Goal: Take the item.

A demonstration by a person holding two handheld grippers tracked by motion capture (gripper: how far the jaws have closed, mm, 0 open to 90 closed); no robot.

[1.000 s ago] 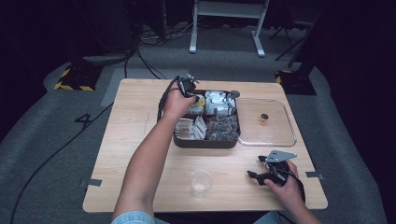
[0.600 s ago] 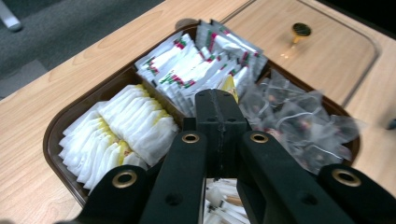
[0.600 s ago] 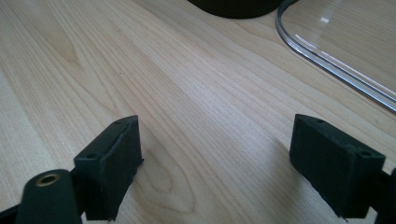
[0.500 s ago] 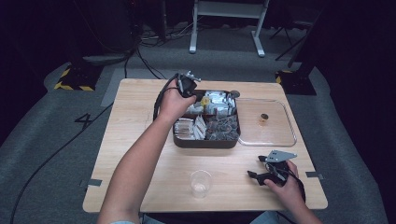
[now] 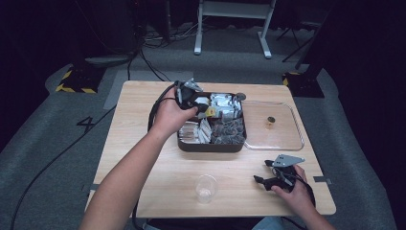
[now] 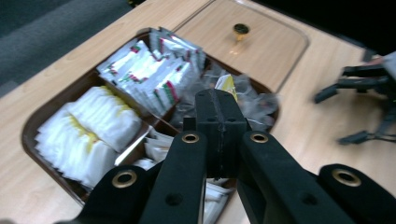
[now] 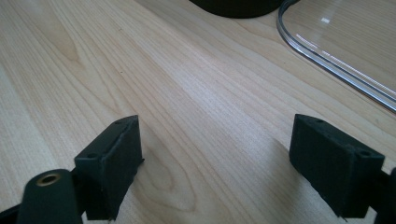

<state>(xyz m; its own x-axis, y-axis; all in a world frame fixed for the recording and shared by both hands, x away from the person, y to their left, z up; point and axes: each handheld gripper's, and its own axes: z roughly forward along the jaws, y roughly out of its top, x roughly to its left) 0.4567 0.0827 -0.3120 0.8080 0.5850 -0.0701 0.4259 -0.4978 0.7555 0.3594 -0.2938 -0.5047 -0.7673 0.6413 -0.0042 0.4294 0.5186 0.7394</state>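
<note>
**Left jaws pinched on a yellow-tagged sachet over the tray**

A yellow-tagged sachet (image 6: pixel 227 85) sits at the tips of the left gripper (image 6: pixel 217 100), above the dark compartment tray (image 5: pixel 210 145) near the table's centre. The jaws are pressed together on it. At the tray's 3 o'clock lies the clear lid (image 5: pixel 287 143). At 5 o'clock the right gripper (image 7: pixel 215 158) rests on the wooden table (image 7: pixel 187 79), its jaws spread wide with nothing between them.

Pretty dark room overall, only the light wood worktop (image 5: pixel 143 143) is properly lit. Grey carpet floor (image 5: pixel 57 158) all around it, with a "4" mark (image 5: pixel 87 124) taped on the left. Black cables (image 5: pixel 158 38) snake across the far floor, near a white metal stand (image 5: pixel 233 14). Yellow-black hazard-striped blocks (image 5: pixel 76 81) sit off both far corners.
</note>
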